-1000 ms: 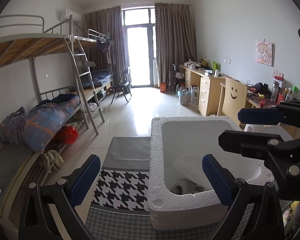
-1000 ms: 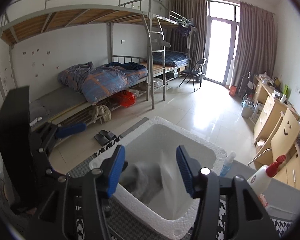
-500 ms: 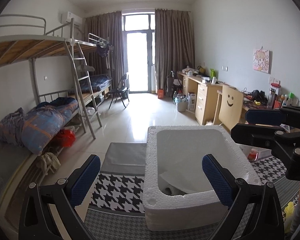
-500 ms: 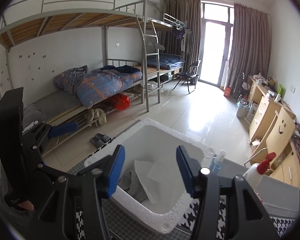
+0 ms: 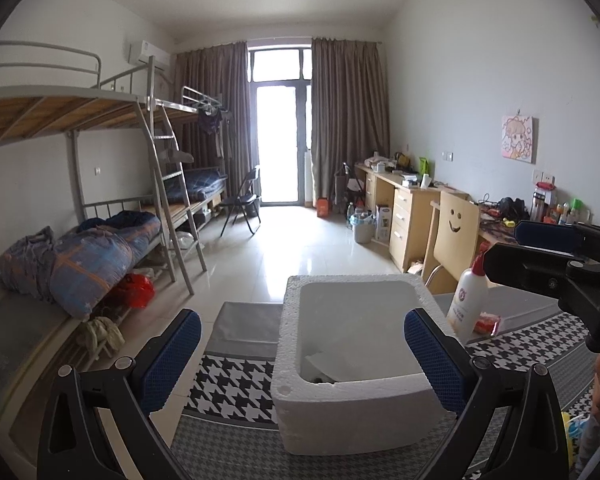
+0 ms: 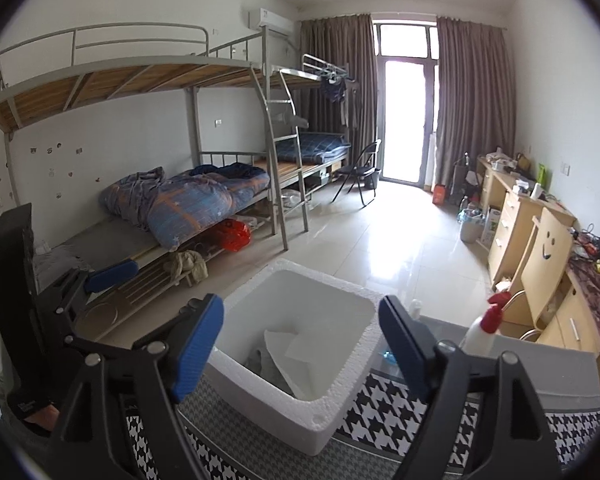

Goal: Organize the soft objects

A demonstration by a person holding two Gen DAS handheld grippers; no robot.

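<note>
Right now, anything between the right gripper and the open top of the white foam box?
Nothing visible. The right gripper has just been opening its jaws, nothing is between them, and it looks straight down into the white foam box. White sheet and grey cloth lie inside, below the rim.

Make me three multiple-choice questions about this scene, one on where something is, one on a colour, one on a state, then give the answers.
1. Where does the white foam box stand?
A. on the houndstooth mat
B. on the lower bunk
C. on the wooden desk

2. What colour is the cap of the white squeeze bottle?
A. green
B. red
C. black

3. How is the right gripper?
A. shut on a cloth
B. shut on the bottle
C. open, holding nothing

Answers: 1 A, the houndstooth mat shows under and around the box. 2 B, the cap is red in both views. 3 C, its jaws have just been opening and nothing is between its blue pads.
</note>
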